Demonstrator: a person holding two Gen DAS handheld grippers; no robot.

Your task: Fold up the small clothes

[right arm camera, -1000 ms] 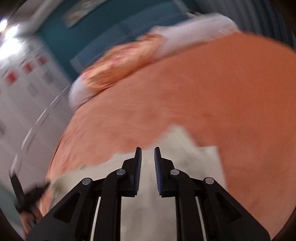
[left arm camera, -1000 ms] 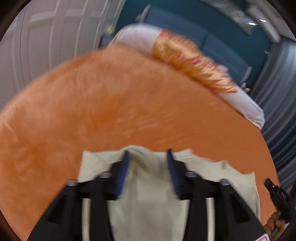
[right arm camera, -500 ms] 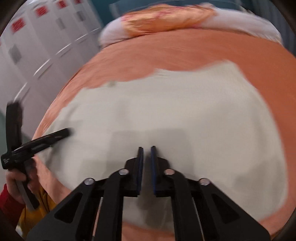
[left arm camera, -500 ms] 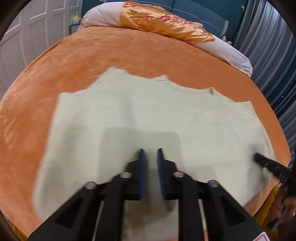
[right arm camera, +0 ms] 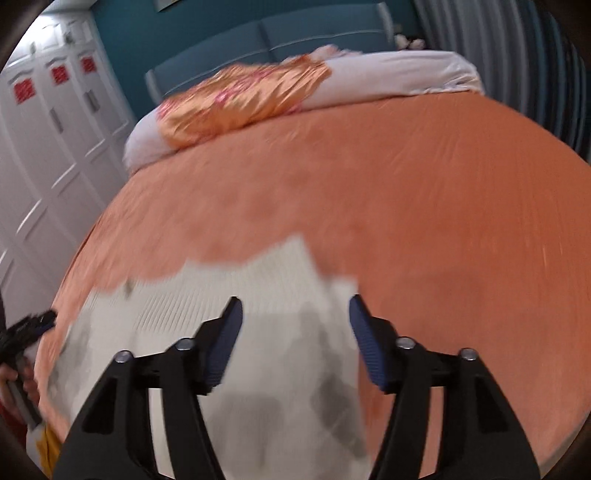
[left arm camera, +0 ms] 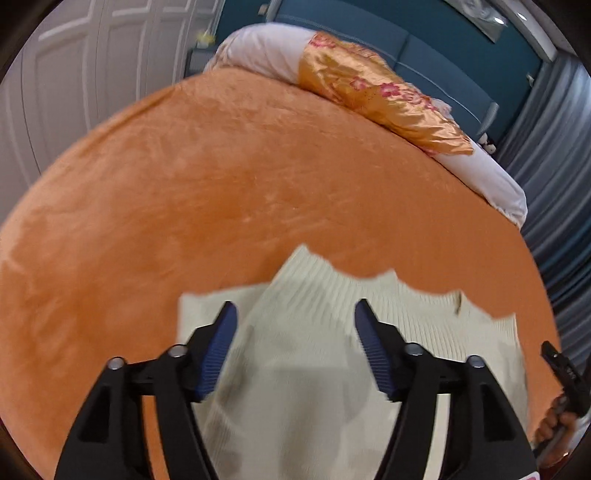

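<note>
A cream knit garment [left arm camera: 325, 291] lies on the orange bed cover [left arm camera: 221, 184], one ribbed layer folded over a flat one. My left gripper [left arm camera: 295, 306] hovers over its near part. The jaws are opening wide and no cloth is pinched between them. In the right wrist view the same garment [right arm camera: 266, 280] lies under my right gripper [right arm camera: 294, 301], whose jaws are also opening with nothing gripped. Each gripper shows at the edge of the other's view: the right gripper [left arm camera: 561, 369] and the left gripper [right arm camera: 29, 328], both in a person's hand.
An orange satin pillow [left arm camera: 388, 92] rests on a long white bolster [left arm camera: 495, 177] at the head of the bed, before a blue headboard [right arm camera: 295, 33]. White wardrobe doors [right arm camera: 44, 147] stand on one side and grey curtains [left arm camera: 554, 147] on the other.
Half a second ago both grippers were shut above the widely spread garment. Now both stand open, and the views sit lower and closer to the garment's far edge.
</note>
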